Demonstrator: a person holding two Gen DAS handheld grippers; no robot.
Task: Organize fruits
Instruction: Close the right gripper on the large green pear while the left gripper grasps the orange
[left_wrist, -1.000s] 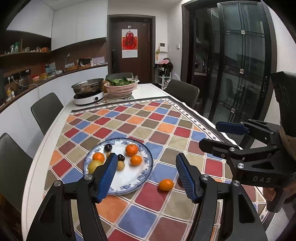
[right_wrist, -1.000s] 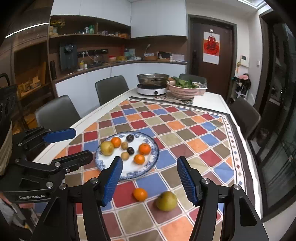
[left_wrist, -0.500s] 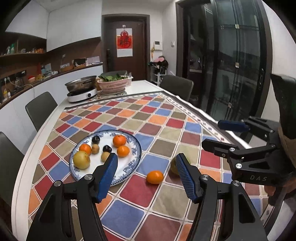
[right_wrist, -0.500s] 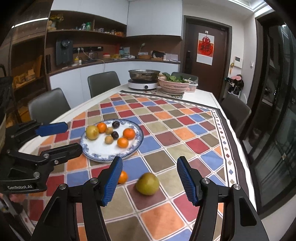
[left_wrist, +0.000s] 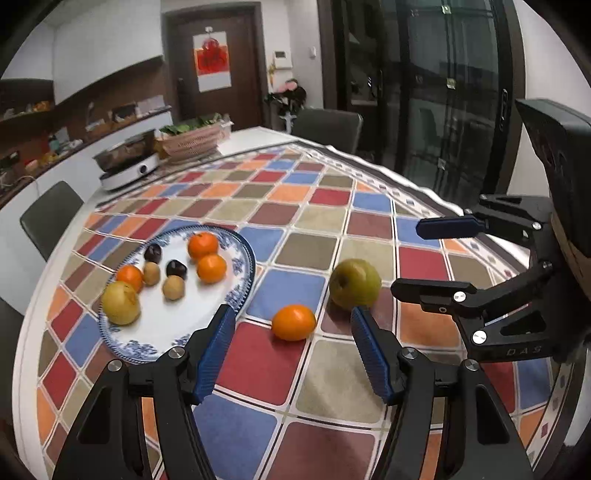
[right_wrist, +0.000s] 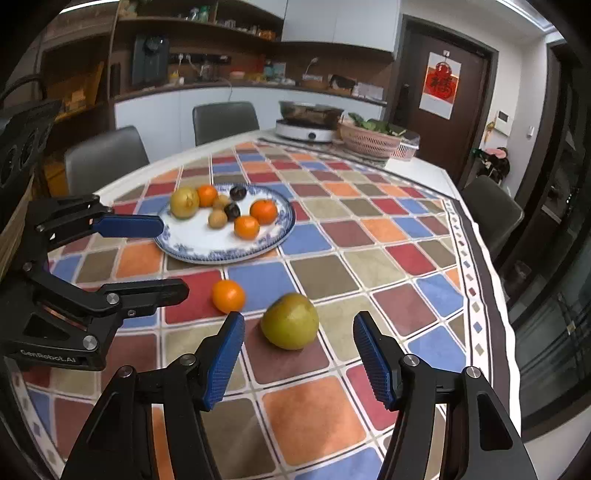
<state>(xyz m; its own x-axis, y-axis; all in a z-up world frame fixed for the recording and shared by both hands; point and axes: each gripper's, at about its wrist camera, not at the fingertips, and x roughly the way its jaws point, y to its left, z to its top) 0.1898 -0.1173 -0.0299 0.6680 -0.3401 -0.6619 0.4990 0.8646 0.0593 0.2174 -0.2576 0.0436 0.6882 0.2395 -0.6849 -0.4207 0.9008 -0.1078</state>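
A blue-rimmed white plate (left_wrist: 184, 321) (right_wrist: 199, 240) holds three oranges, a yellow pear, two dark plums and two small brown fruits. Off the plate on the checked cloth lie a loose orange (left_wrist: 293, 322) (right_wrist: 228, 295) and a green-yellow pear (left_wrist: 354, 283) (right_wrist: 290, 321). My left gripper (left_wrist: 295, 350) (right_wrist: 162, 258) is open above the cloth, and the loose orange sits just ahead in line with its gap. My right gripper (right_wrist: 299, 354) (left_wrist: 436, 258) is open too, with the green-yellow pear just ahead between its blue fingertips. Neither gripper touches any fruit.
At the far end of the table stand an electric cooker with a pan (right_wrist: 308, 129) and a pink basket of greens (right_wrist: 369, 138). Grey chairs (right_wrist: 105, 158) line both sides. The cloth's bordered edge (right_wrist: 476, 295) runs along the right, with glass doors beyond.
Both grippers have come down and closer to the table; the loose orange and pear now look larger and sit right in front of the fingertips. Jaw widths are unchanged.
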